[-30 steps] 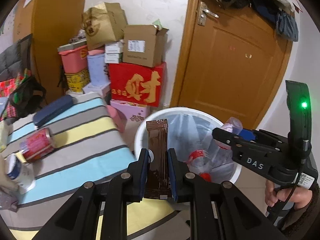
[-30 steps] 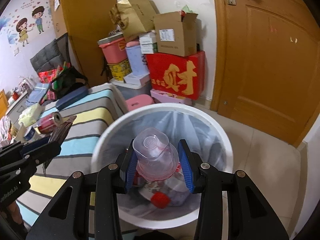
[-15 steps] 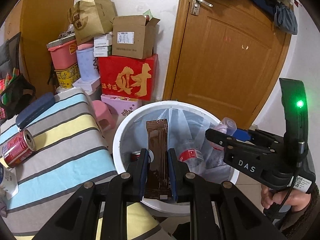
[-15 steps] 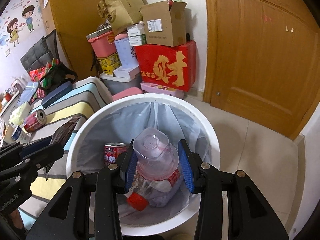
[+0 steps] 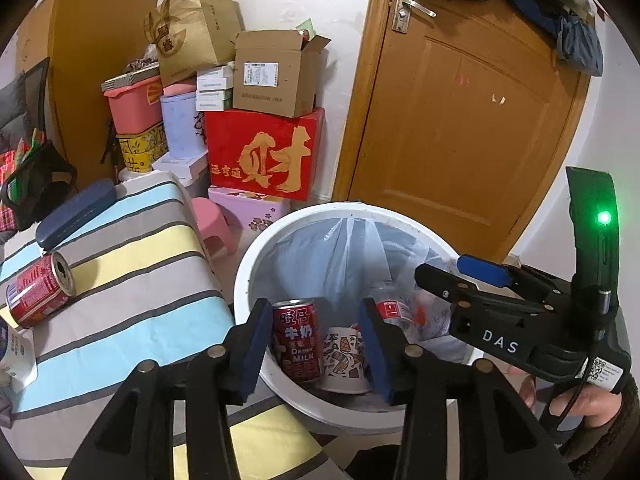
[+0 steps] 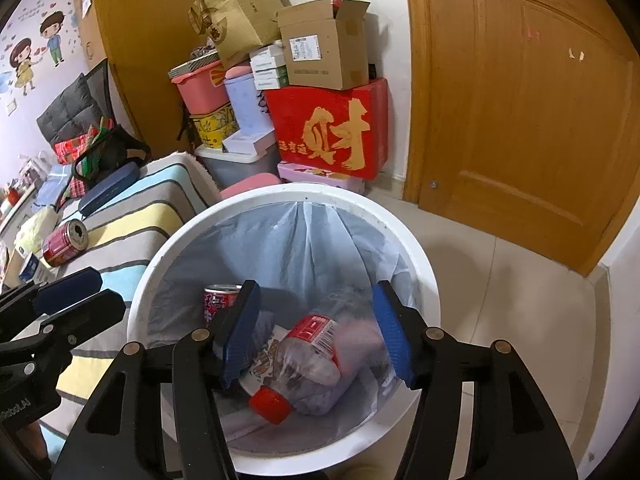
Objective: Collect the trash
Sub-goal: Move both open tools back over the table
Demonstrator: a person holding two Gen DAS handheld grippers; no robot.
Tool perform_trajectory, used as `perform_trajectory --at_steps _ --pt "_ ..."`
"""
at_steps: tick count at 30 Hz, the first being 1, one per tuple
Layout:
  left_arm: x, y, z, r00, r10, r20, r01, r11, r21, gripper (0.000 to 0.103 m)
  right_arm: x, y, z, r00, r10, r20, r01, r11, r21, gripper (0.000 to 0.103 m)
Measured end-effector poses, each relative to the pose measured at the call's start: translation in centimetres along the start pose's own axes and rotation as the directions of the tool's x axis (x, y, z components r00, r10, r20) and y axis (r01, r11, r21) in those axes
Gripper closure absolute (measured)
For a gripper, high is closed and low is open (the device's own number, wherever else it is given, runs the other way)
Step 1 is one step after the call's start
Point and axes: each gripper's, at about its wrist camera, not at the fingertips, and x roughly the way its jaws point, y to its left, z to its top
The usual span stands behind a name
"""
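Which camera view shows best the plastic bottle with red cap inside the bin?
The right wrist view: the bottle lies whole in the bin, cap toward the camera. The left wrist view shows only part of it, behind a finger.

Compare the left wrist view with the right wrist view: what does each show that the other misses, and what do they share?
Left wrist only: the door handle, clothes hanging over the door top, and the hand holding the right gripper.

Right wrist only: cartoon wall stickers, a grey cushion, and the clear bottle's red cap.

Both: the lined white bin holding a milk can and a clear bottle, a red can lying on the striped cloth, the stacked boxes, and both grippers opening, nothing between their fingers.
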Motion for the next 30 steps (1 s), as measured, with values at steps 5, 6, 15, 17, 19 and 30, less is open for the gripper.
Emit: perform_trajectory --at_steps 5,6,15,17,19,30 --pt "-0.2 0.1 -0.1 1.000 0.007 0.000 -0.007 1.000 -0.003 0.058 -0.1 0.1 0.0 1.000 -0.002 0.006 0.002 1.000 0.001 0.043" --pt "-0.3 0.2 -0.1 1.000 0.012 0.003 -0.012 1.000 -0.003 0.058 -0.1 0.2 0.0 1.000 -0.002 0.006 0.002 1.000 0.001 0.043" --pt "-1.4 0.6 -0.5 1.000 0.027 0.010 -0.027 0.999 -0.017 0.058 -0.6 0.6 0.0 1.000 -0.004 0.027 0.005 1.000 -0.003 0.043" --pt "-1.9 0.7 -0.6 0.999 0.039 0.018 -0.038 0.999 -0.012 0.058 -0.8 0.7 0.0 0.999 -0.004 0.033 0.005 1.000 -0.004 0.043" --pt "-2.2 1.0 -0.6 0.999 0.041 0.022 -0.041 0.999 -0.020 0.057 -1.0 0.8 -0.2 0.999 -0.005 0.037 0.005 1.000 -0.004 0.043" --pt "-5.2 2.8 -1.8 0.995 0.086 0.057 -0.083 0.995 -0.053 0.057 -1.9 2.3 -0.4 0.998 0.018 0.062 -0.017 1.000 -0.019 0.043"
